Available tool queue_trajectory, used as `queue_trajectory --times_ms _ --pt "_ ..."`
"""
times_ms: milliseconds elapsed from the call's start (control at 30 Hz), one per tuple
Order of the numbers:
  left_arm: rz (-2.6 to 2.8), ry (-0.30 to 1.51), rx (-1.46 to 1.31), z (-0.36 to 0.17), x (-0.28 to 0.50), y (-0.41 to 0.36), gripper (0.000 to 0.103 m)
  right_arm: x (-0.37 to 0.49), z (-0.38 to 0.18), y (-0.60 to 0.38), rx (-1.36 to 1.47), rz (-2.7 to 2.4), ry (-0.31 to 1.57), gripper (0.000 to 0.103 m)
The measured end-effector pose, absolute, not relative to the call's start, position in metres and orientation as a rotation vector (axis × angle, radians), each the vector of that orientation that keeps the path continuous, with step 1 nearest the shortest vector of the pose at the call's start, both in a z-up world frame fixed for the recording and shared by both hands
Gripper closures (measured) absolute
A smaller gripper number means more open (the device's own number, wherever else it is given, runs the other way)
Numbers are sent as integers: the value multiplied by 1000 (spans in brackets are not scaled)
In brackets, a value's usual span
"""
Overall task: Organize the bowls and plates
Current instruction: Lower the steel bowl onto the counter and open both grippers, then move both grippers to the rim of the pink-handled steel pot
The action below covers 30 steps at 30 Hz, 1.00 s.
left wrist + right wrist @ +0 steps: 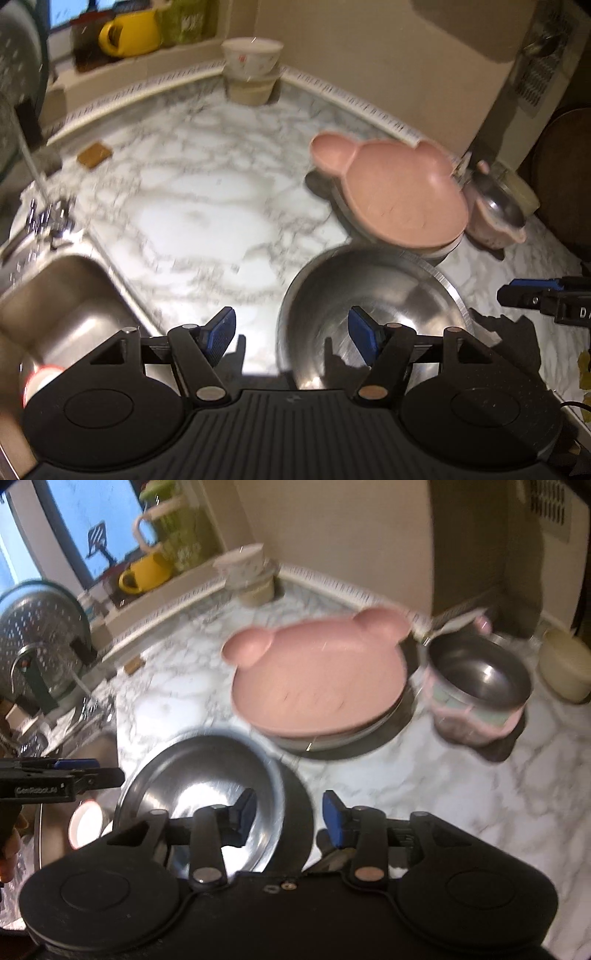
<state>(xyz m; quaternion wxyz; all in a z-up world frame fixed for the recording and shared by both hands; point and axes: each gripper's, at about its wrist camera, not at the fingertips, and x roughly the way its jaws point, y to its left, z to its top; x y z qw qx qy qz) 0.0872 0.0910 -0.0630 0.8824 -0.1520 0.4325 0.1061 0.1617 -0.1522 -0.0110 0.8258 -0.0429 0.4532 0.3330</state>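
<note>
Marble counter (192, 206) in a beige-walled corner by a sink (55, 295), steel bowl (369, 295) beside stacked pink plate (399, 195), under left gripper (291, 332) and right gripper (288, 816), jaws apart, empty.

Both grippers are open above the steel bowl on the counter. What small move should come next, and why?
Probably lift both grippers clear of the steel bowl. The left gripper and right gripper stand open and hold nothing, and the bowl rests on the marble counter in front of the pink bear plate, so it looks released.
</note>
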Motion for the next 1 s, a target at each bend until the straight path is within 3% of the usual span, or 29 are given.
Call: queue_trajectory --times_ms 100,200,367,467,733,800,1000 --pt "203 864 -283 -46 98 83 35 170 3 -162 -90 692 920 55" --pt "187 827 -256 -31 111 76 27 177 13 -172 -91 687 894 52" --pt "114 790 -196 -10 139 52 27 188 29 -190 -82 656 841 39" --pt "62 773 -167 -4 158 34 26 197 34 -204 -62 626 822 37" --pt "-53 740 -141 9 211 -6 23 224 35 -230 -26 556 804 17" --pt "-75 746 -140 7 226 -15 23 233 34 -236 -19 540 808 8" --pt "-108 786 -153 -2 264 -38 23 266 25 -248 1 507 848 4"
